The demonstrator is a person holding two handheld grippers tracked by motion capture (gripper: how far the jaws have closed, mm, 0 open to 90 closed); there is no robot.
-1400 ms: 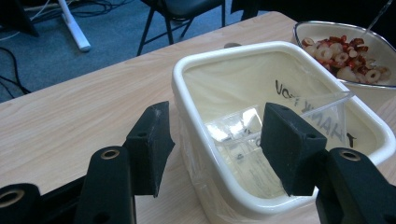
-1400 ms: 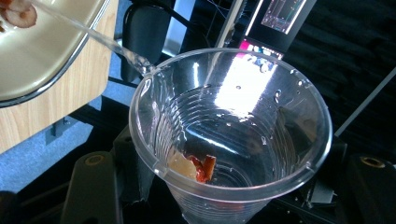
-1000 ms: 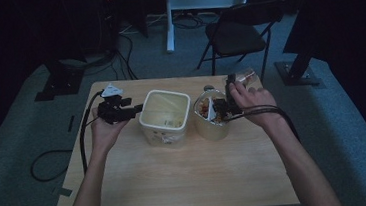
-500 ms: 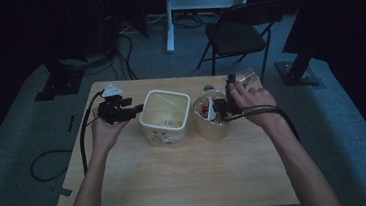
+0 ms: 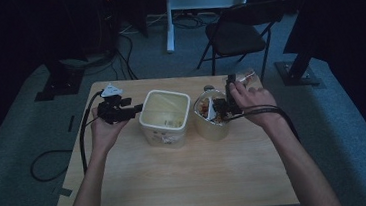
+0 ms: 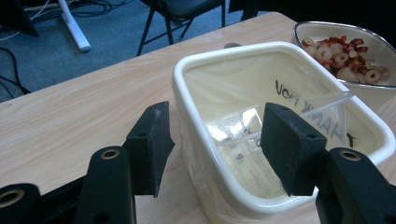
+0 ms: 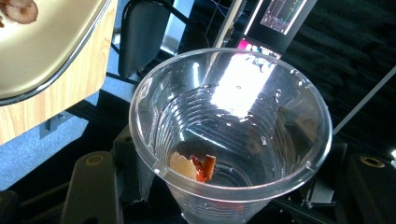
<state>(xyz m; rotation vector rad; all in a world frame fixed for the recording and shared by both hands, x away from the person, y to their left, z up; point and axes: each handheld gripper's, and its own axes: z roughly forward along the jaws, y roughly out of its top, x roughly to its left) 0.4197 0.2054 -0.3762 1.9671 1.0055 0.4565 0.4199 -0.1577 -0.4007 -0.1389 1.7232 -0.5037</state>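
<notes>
A clear plastic cup (image 7: 231,135) is clamped between the closed jaws of the right gripper (image 5: 225,105), which is held by the right hand (image 5: 251,102). In the right gripper view the cup is seen tipped, mouth toward the camera, with two small pieces of food (image 7: 194,166) lying on its lower inner wall and droplets scattered over the plastic. In the high view the gripper is seen at the right rim of the bowl (image 5: 213,123), and the cup itself is hard to make out there.

The bowl, holding sliced dried fruit (image 6: 343,53), stands just right of the tub (image 5: 166,117) on the table (image 5: 187,178). The cream tub is square with rounded corners and is lined with clear film printed with dark letters.

The left gripper (image 5: 134,109) is held by the left hand (image 5: 105,130) at the tub's left wall. Its jaws are spread apart astride the tub's near rim: one pad is seen outside the wall, the other over the inside. Whether either pad touches the rim cannot be told.

Behind the table, beyond the bowl, a folding chair (image 5: 237,33) stands on the carpet.
</notes>
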